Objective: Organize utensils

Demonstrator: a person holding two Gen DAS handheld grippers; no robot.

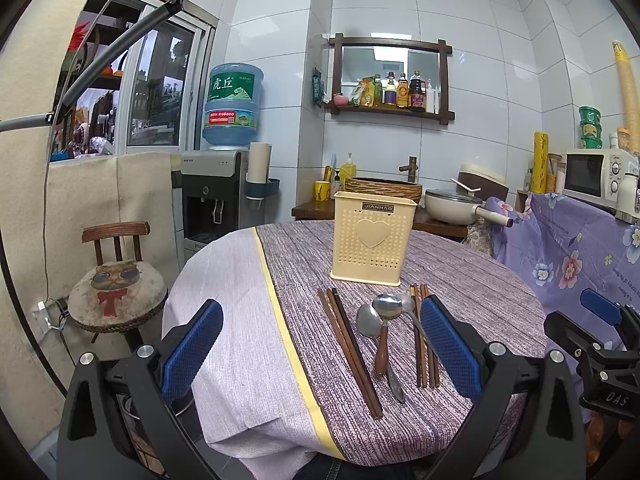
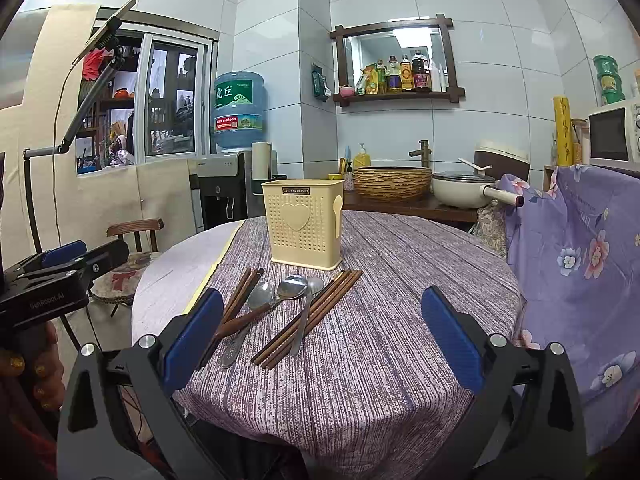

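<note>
A cream perforated utensil holder point(image 1: 371, 242) with a heart stands upright on the round table; it also shows in the right wrist view point(image 2: 305, 225). In front of it lie brown chopsticks point(image 1: 350, 346), a wooden-handled spoon point(image 1: 379, 334), metal spoons point(image 1: 390, 307) and more chopsticks point(image 1: 425, 344). The right wrist view shows the chopsticks point(image 2: 308, 318) and spoons point(image 2: 292, 289) too. My left gripper point(image 1: 322, 344) is open and empty above the near table edge, with the utensils between its fingers. My right gripper point(image 2: 322, 338) is open and empty, right of the utensils.
The table carries a purple striped cloth point(image 2: 380, 280) with a pale panel at left. A chair point(image 1: 116, 292) stands at left, a floral-covered object point(image 2: 580, 264) at right. Behind are a water dispenser point(image 1: 224, 192), a basket sink point(image 2: 392, 182), a pan point(image 2: 464, 190) and a microwave point(image 1: 596, 174).
</note>
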